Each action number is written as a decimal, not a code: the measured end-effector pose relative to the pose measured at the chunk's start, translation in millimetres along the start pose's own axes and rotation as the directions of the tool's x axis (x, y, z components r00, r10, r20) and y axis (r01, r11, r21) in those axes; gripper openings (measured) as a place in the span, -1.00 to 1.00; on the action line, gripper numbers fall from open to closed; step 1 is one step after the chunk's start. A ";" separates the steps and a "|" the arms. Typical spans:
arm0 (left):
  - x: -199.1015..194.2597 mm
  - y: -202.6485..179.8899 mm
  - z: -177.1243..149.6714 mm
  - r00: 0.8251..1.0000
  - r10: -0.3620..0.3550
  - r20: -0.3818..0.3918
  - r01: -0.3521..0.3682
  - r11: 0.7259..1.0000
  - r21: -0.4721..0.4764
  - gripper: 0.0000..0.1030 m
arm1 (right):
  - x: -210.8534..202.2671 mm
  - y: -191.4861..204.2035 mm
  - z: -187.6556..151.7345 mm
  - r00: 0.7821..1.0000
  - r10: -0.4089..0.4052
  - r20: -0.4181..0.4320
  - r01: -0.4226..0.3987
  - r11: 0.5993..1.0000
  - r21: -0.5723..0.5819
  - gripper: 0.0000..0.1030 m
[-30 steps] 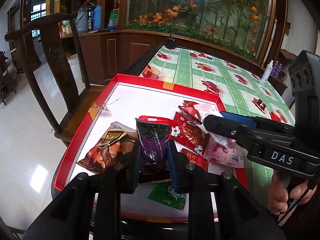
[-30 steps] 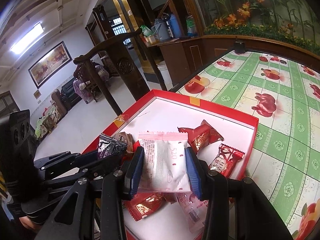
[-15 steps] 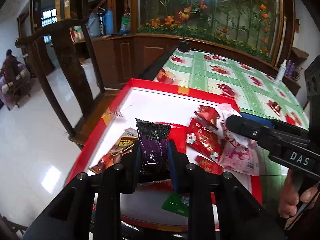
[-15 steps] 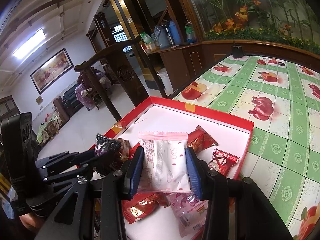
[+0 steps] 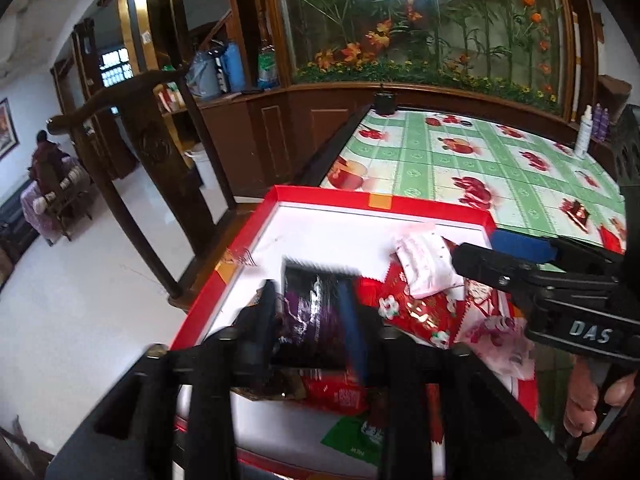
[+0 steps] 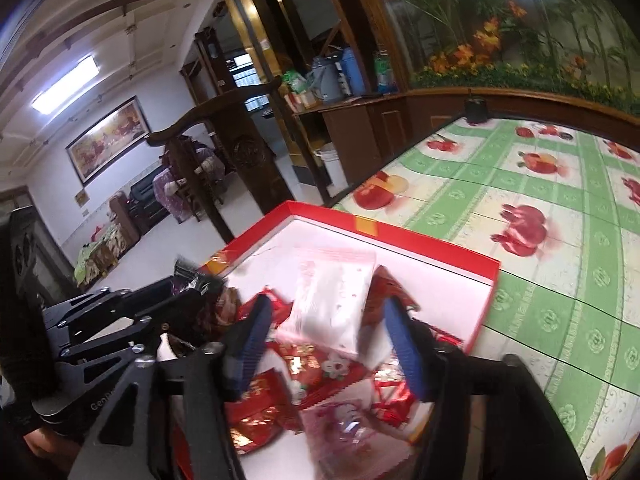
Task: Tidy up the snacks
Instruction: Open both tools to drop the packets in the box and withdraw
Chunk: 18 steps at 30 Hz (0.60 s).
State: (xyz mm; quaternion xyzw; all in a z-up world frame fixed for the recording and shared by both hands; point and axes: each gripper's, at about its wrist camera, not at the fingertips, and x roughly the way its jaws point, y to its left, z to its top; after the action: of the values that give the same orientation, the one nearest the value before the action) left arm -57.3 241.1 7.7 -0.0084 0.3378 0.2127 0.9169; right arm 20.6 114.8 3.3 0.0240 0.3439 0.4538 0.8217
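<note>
A red tray (image 5: pixel 360 197) with a white floor holds several snack packets at the table's near left corner; it also shows in the right wrist view (image 6: pixel 420 242). My left gripper (image 5: pixel 312 308) is shut on a black-and-purple packet (image 5: pixel 316 304) above the tray. My right gripper (image 6: pixel 328 320) is open wide, and the white-pink packet (image 6: pixel 332 300) sits loose between its jaws, tilted, above red packets (image 6: pixel 304 364). In the left wrist view the right gripper (image 5: pixel 500 256) reaches in from the right, with the white-pink packet (image 5: pixel 424 264) at its tip.
A green fruit-print tablecloth (image 5: pixel 480 160) covers the table beyond the tray. A dark wooden chair (image 5: pixel 152 152) stands left of the table. A white spray bottle (image 5: pixel 583 132) stands at the far right edge. A green packet (image 5: pixel 356 440) lies at the tray's near edge.
My right gripper has opened and let go of the white-pink packet, which now tilts loose. My left gripper, still holding the black-purple packet, has risen and moved forward over the tray.
</note>
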 end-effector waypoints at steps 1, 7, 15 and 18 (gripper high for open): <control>0.1 -2.1 0.8 1.000 0.015 0.007 -0.015 1.000 0.001 0.30 | -2.1 -4.4 1.6 1.000 0.003 0.003 -0.003 1.000 0.016 0.38; -6.8 -15.4 7.1 0.992 0.102 0.068 -0.105 0.994 0.042 0.59 | -18.1 -19.5 7.7 0.998 -0.006 0.059 0.003 0.998 0.060 0.53; -12.2 -28.9 15.4 0.989 0.119 0.086 -0.126 0.989 0.081 0.63 | -43.8 -59.9 18.4 0.993 -0.068 0.100 0.049 0.982 0.183 0.53; -17.5 -37.2 17.7 0.989 0.112 0.094 -0.121 0.988 0.096 0.63 | -58.2 -78.5 21.3 0.985 -0.121 0.123 0.092 0.972 0.218 0.54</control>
State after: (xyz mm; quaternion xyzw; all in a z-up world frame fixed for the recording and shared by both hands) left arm -43.6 203.4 27.4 0.0672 0.3074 0.2485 0.9161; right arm 70.0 30.2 23.5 0.1233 0.3343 0.3672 0.8592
